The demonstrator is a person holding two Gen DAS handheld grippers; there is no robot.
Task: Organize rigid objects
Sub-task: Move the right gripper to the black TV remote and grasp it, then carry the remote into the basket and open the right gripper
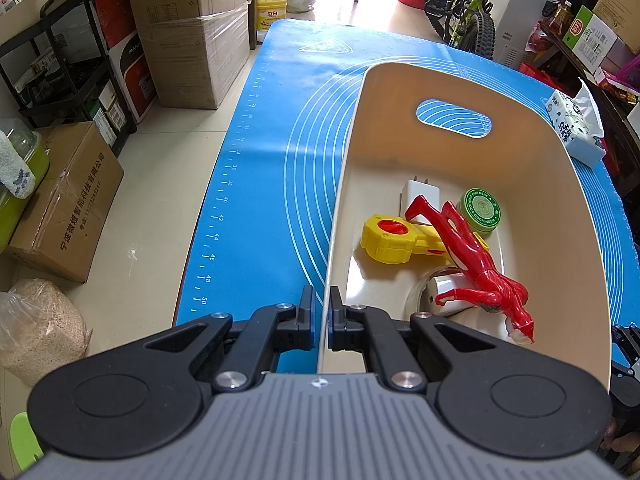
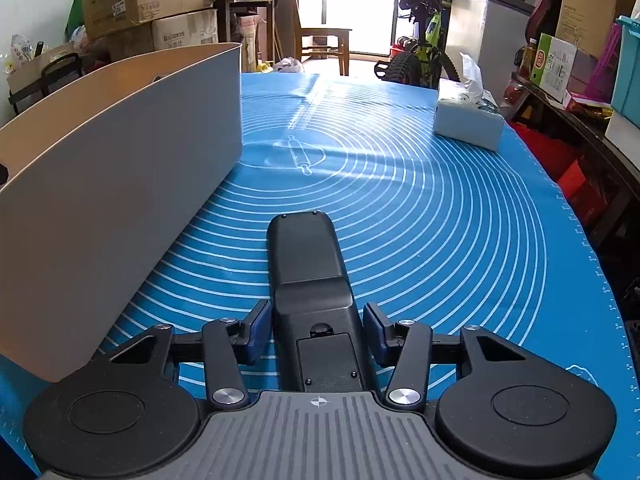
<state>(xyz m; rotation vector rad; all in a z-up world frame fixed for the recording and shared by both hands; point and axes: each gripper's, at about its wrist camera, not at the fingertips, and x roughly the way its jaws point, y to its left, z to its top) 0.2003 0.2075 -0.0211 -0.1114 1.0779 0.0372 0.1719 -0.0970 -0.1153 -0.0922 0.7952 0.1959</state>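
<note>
Left claw (image 1: 322, 312) clamped on beige bin (image 1: 400, 92) rim, bin holding red figure (image 1: 476, 256), yellow toy (image 1: 394, 240), green tin (image 1: 480, 210), white charger (image 1: 418, 196), right claw (image 2: 316, 328) spread around black remote (image 2: 308, 264) on tabletop (image 2: 440, 220)

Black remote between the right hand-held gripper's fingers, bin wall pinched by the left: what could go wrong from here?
1. The right hand-held gripper straddles the black remote near its rear end, fingers apart; a grasp there may let the long front droop.
2. The left hand-held gripper pinches the beige bin by its thin wall, so lifting or pulling could tip it.
3. The red figure and yellow toy crowd the bin floor, so a dropped remote may land on them.
</note>
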